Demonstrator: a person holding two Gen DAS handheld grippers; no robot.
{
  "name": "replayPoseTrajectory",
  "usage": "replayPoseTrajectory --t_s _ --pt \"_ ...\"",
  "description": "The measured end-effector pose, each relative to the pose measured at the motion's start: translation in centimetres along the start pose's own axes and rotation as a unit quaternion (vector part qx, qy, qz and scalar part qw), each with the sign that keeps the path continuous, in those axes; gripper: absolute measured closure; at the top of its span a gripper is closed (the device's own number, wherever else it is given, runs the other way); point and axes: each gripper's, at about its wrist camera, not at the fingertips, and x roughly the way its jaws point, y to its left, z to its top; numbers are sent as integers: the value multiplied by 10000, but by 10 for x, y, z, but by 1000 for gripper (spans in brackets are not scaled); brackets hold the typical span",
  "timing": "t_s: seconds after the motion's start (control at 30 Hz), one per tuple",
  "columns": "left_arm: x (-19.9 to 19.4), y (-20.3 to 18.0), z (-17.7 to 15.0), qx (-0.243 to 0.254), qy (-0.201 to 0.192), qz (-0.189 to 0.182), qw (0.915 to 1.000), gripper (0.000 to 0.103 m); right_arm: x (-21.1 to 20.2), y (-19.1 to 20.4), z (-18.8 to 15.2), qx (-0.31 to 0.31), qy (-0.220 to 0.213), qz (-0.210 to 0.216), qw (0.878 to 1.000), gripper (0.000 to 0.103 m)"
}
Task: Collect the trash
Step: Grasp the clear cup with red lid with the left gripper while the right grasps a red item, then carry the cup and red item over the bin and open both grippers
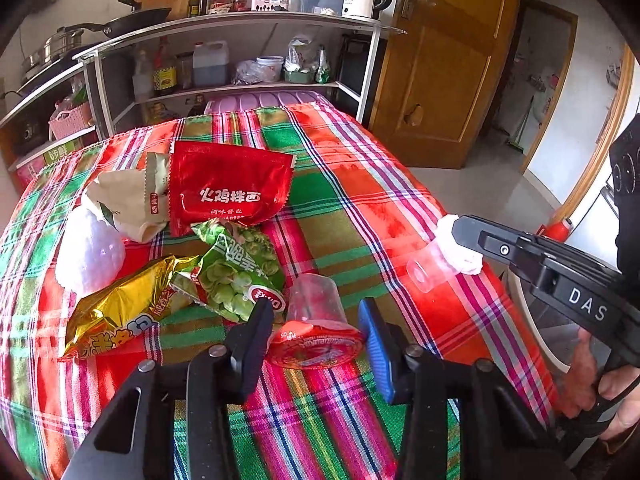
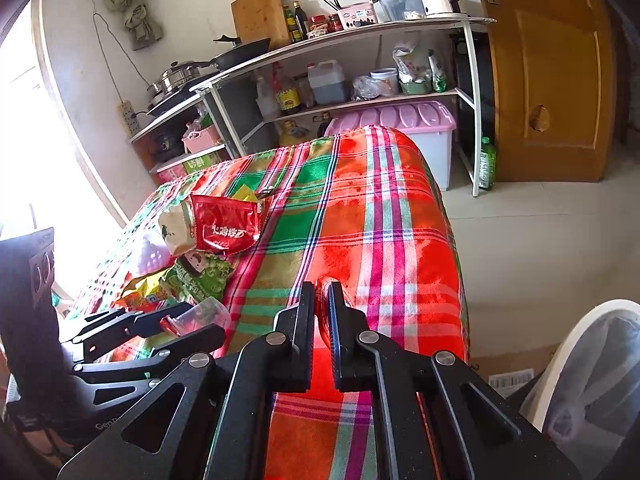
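Note:
A clear plastic cup with a red foil lid [image 1: 316,332] lies on its side on the plaid tablecloth [image 1: 352,200]. My left gripper [image 1: 316,328] is open with its fingers on either side of the cup's lid end. It also shows in the right wrist view [image 2: 192,318]. My right gripper [image 2: 321,308] is shut and holds nothing that shows in its own view. In the left wrist view its tip touches a white tissue wad [image 1: 460,248] beside a small clear cup [image 1: 428,270]. A red sauce packet [image 1: 228,188], green pea bag [image 1: 236,268], gold snack bag [image 1: 120,312] and white wrapper [image 1: 124,200] lie to the left.
A white foam ball [image 1: 88,252] sits at the table's left. A white lined bin [image 2: 592,372] stands on the floor right of the table. Kitchen shelves [image 1: 240,28] and a pink storage box [image 2: 416,124] stand behind the table, a wooden door [image 1: 440,60] to the right.

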Motion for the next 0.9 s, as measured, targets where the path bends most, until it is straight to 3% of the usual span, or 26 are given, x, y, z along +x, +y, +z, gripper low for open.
replayPoseTrajectory --t_s 0.27,0.5,0.7,0.9 --pt "-24 -3 -1 -53 -197 -210 9996 58 -12 -1 -5 54 -85 24 9999 96" --pt "-42 -27 9 146 -416 -393 9983 58 -40 -13 -8 206 -310 -53 9993 96" --pt "-38 -65 21 352 -396 -886 9947 58 -80 -42 -14 433 -569 -390 9967 96" --pt "-22 -122 30 739 -352 -1427 9864 58 -124 -91 -28 718 -744 -998 9896 96"
